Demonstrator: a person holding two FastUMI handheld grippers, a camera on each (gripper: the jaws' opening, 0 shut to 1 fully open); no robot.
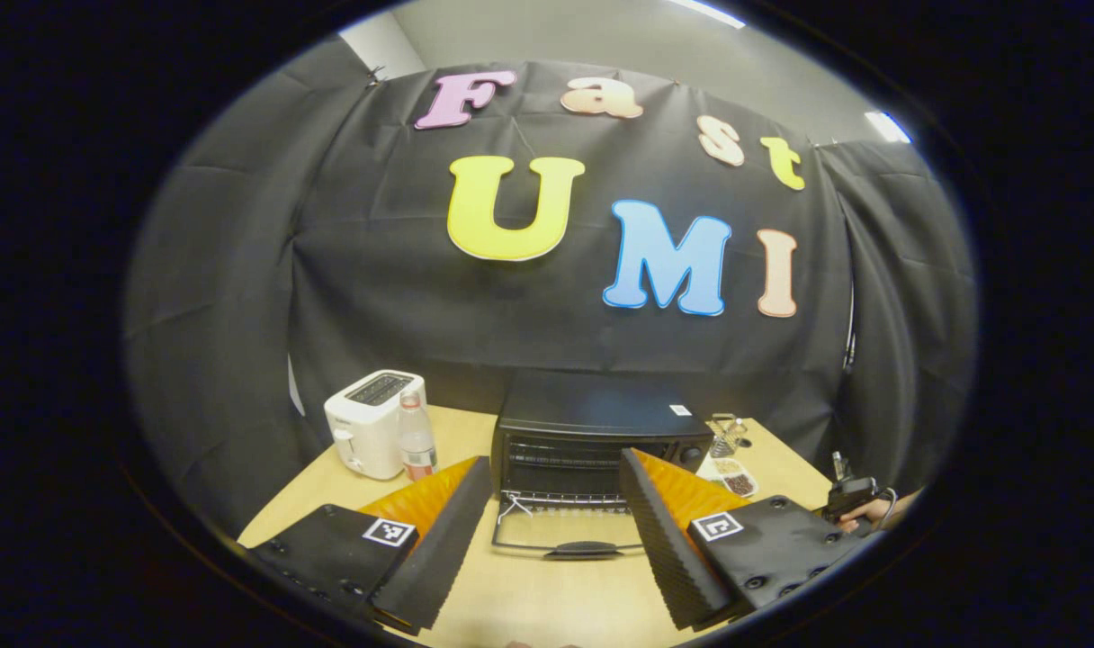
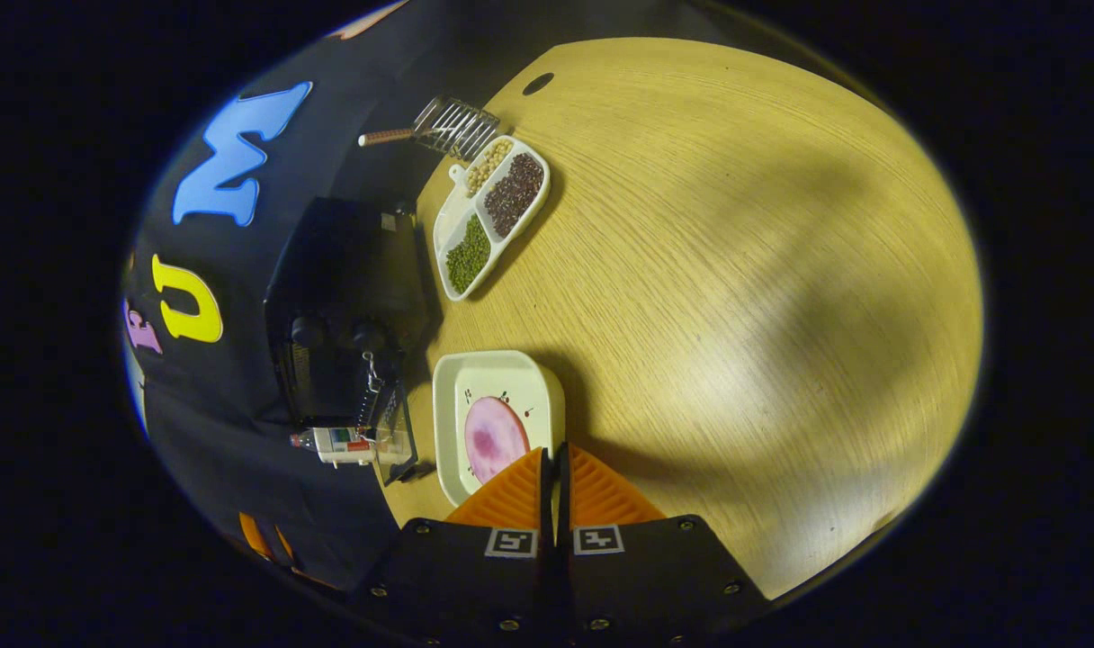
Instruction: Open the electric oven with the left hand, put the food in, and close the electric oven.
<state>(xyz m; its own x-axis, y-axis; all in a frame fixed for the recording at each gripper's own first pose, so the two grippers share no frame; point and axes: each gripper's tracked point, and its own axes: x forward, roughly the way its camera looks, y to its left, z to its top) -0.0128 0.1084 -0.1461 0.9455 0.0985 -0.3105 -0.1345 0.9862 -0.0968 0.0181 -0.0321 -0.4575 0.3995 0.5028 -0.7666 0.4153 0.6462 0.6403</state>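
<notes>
The black electric oven [image 1: 592, 432] stands at the back of the wooden table with its glass door [image 1: 569, 535] folded down flat, showing the wire rack inside. My left gripper [image 1: 556, 461] is open just in front of that door, holding nothing. In the right gripper view, a white square plate [image 2: 479, 378] carries a round pink slice of food [image 2: 493, 439]. My right gripper [image 2: 552, 454] is shut on the plate's rim, beside the oven [image 2: 349, 288] and its lowered door [image 2: 394, 432]. Far right in the left gripper view, a hand holds the right gripper [image 1: 848, 495].
A white toaster [image 1: 372, 423] and a small bottle [image 1: 416, 438] stand left of the oven. To the oven's right lie a divided tray of beans [image 2: 493, 216] and a metal rack with a wooden handle [image 2: 452, 128]. Bare tabletop [image 2: 736, 315] stretches beyond.
</notes>
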